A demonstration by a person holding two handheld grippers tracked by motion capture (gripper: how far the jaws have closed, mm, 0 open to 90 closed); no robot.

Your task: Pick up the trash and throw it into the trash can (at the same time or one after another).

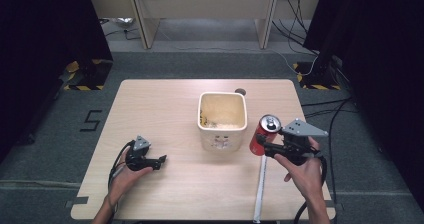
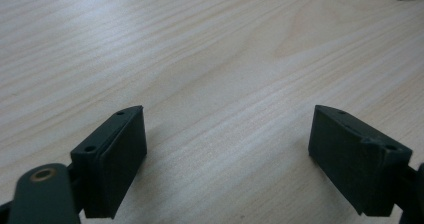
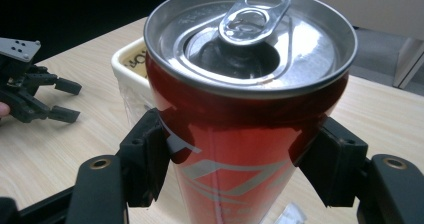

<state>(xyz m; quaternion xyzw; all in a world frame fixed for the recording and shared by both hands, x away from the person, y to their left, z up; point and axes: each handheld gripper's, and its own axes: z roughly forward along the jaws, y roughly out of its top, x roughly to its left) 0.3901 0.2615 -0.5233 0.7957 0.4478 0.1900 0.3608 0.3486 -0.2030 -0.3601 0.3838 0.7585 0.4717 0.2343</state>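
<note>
A light wooden table (image 1: 165,109) fills the middle of the high view. A cream square bin (image 1: 223,120) stands near its centre, something pale lying inside. A white strip (image 1: 260,189) runs along the tabletop toward the six o'clock edge. At eleven o'clock, a black-and-yellow striped base (image 1: 82,74) rests on grey floor (image 1: 55,134).

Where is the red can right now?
In the high view, the red can sits clamped in the right gripper, just right of the cream bin.
</note>
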